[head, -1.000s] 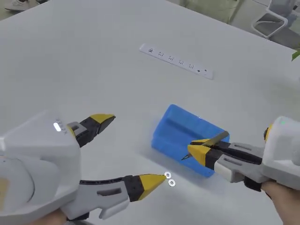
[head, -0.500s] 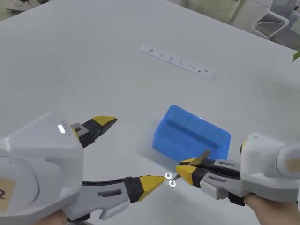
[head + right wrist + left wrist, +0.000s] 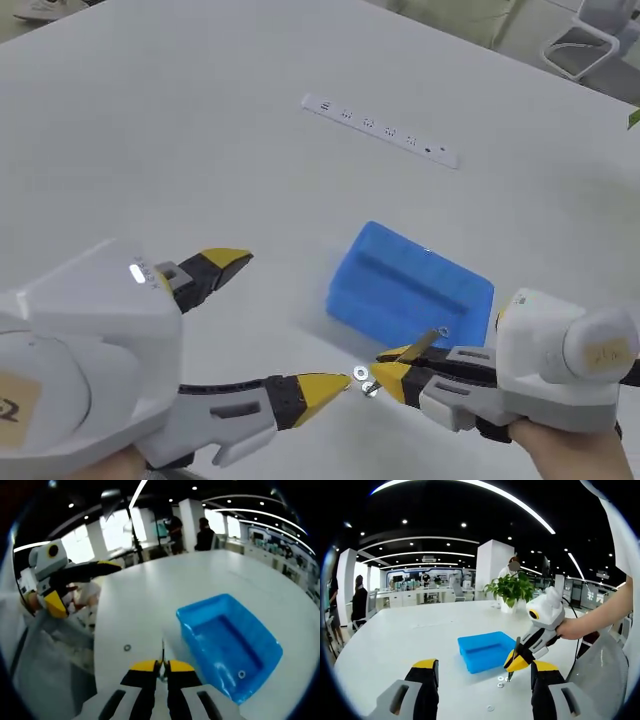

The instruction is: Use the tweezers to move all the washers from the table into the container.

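Right gripper (image 3: 161, 666) tight on tweezers (image 3: 162, 653); right gripper view: washer (image 3: 241, 674) inside container (image 3: 220, 635).

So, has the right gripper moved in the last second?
Yes. The right gripper and its tweezers slid off the blue container, nearer, down to the washers.

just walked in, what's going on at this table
A person is working with two handheld grippers. The right gripper is shut on tweezers, whose tips are close to two washers on the table, beside the blue container. One washer already lies in the container. The left gripper hovers open.
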A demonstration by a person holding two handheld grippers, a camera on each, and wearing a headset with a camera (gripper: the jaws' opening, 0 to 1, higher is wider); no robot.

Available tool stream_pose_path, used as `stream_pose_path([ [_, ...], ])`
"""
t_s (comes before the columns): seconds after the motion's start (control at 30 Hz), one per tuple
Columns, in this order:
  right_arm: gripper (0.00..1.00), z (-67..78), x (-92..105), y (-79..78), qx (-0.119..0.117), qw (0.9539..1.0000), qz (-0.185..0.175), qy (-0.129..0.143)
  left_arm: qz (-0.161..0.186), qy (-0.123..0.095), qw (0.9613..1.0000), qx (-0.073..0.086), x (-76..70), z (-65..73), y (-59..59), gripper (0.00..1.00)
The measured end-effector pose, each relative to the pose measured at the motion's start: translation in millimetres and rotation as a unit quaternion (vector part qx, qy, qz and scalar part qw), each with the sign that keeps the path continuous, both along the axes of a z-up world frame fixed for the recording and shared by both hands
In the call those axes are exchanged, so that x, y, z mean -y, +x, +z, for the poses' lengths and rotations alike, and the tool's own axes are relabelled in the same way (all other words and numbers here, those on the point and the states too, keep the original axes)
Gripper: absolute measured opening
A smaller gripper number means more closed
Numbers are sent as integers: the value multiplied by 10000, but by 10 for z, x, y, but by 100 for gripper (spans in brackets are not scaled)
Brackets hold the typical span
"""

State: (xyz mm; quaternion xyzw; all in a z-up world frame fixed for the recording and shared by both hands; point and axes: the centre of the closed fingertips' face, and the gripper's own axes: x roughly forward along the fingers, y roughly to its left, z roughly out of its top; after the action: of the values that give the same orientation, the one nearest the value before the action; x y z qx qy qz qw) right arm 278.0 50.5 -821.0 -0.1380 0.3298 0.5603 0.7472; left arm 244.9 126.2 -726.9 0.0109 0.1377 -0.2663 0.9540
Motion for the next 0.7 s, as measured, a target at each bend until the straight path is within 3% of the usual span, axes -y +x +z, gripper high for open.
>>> stream_pose_path([
  [0.2,4,2,-25,-19,84,9999,79,-31,-20,43,10000,-21,6,-16,-3,75],
  [0.43,4,4,-60,-103,609,9970,451,-181,-23,63,10000,-19,7,-17,-2,75],
  [0.7,4,8,-36,-92,723,9961,494,-95,-42,91,10000,-6,9,-12,-5,74],
])
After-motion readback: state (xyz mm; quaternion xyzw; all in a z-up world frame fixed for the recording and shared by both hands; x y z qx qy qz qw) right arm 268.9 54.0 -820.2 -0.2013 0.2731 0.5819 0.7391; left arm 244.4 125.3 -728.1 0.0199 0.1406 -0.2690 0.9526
